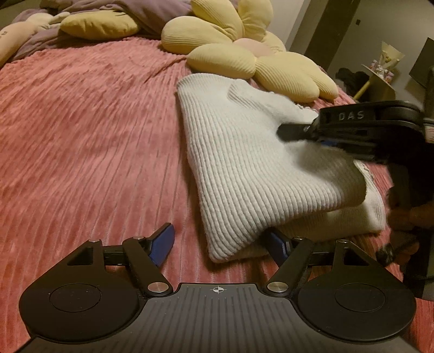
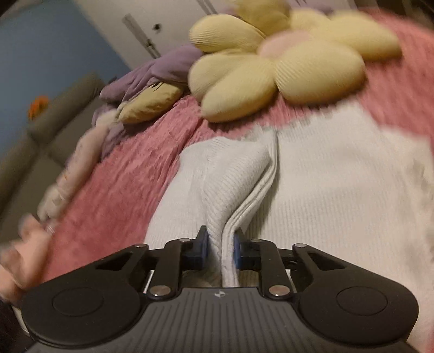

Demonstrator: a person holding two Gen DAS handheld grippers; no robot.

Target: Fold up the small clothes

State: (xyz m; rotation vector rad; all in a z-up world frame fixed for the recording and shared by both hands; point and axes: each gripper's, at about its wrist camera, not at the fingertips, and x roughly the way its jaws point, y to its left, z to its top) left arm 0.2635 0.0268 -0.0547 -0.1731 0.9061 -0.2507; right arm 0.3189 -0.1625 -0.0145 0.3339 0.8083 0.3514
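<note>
The right tool (image 2: 221,248) is clamped on a raised fold of the white ribbed knit garment (image 2: 325,190); its blue pads (image 2: 204,245) press the pinched layers from both sides with the cloth bunched between them. In the left wrist view this same tool (image 1: 293,130) reaches in over the garment, and the raised letters "DAS" can be read on its black body.

The left tool (image 1: 222,244) stands wide open, low over the pink ribbed bedspread (image 1: 95,135). One blue pad (image 1: 162,243) lies clear of the garment on the bare bedspread, and the other is tucked at the near corner of the garment (image 1: 244,163), partly hidden under its folded edge. Whether that pad touches the cloth cannot be told; nothing is gripped.

The garment lies on the bedspread, folded over itself, just in front of the yellow flower-shaped cushion with a pale pink centre (image 1: 257,51). Beyond the cushion, a crumpled lilac blanket (image 1: 122,10) lies at the head of the bed. A small cross-hair mark (image 1: 217,289) sits on the left tool's grooved base.
</note>
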